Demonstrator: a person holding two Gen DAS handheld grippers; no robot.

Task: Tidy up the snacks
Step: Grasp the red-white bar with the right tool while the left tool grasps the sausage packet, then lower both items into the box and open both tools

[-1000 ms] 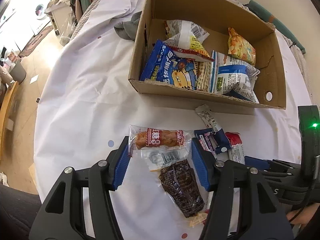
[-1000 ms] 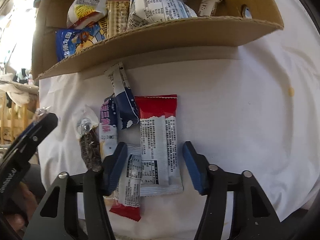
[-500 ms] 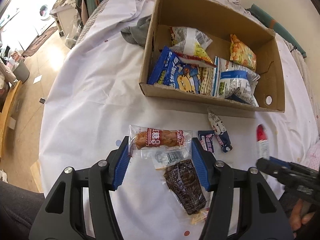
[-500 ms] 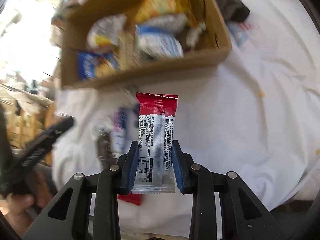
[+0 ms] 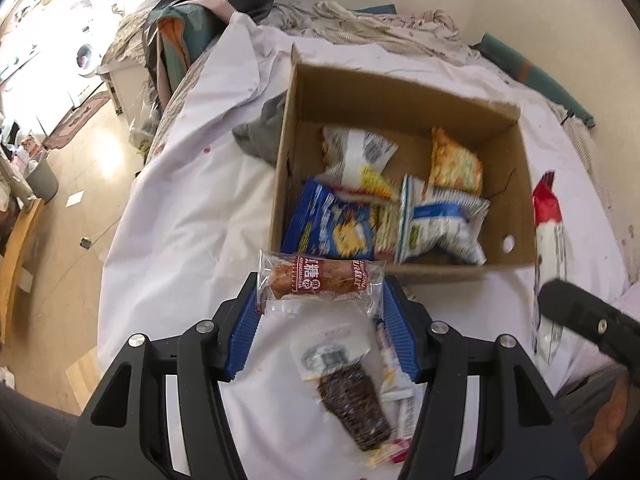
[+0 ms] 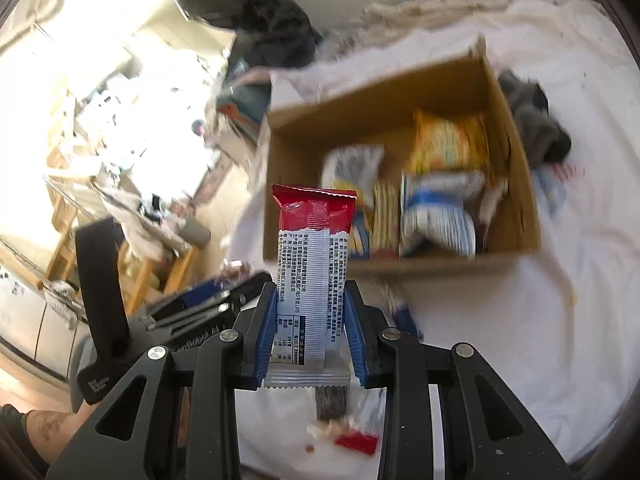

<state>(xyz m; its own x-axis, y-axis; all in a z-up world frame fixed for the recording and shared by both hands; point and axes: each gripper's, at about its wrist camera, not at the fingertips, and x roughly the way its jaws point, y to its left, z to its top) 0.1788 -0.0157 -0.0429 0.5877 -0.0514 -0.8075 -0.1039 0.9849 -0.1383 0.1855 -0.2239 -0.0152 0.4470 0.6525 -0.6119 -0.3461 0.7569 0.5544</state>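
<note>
A cardboard box (image 5: 400,104) stands on the white cloth, holding a blue bag (image 5: 332,228), a white-and-blue bag (image 5: 436,220), an orange bag (image 5: 454,164) and others. My left gripper (image 5: 320,312) is shut on a clear-wrapped brown snack with a red label (image 5: 320,278), held crosswise above the cloth, just short of the box's near wall. My right gripper (image 6: 311,332) is shut on a red-and-white packet (image 6: 312,264) that stands upright in the air, with the box (image 6: 516,200) ahead and to the right. The same packet (image 5: 548,216) shows at the right of the left wrist view.
A dark brown snack packet (image 5: 352,412) and several small packets lie on the cloth under the left gripper. A grey rag (image 5: 260,132) lies by the box's left wall. The table edge falls to a wooden floor (image 5: 80,184) on the left. Bedding is heaped behind the box.
The right gripper closed on the red-and-white packet and lifted it off the cloth. The left gripper rose with its clear-wrapped snack, and the box now sits farther away in both views.
</note>
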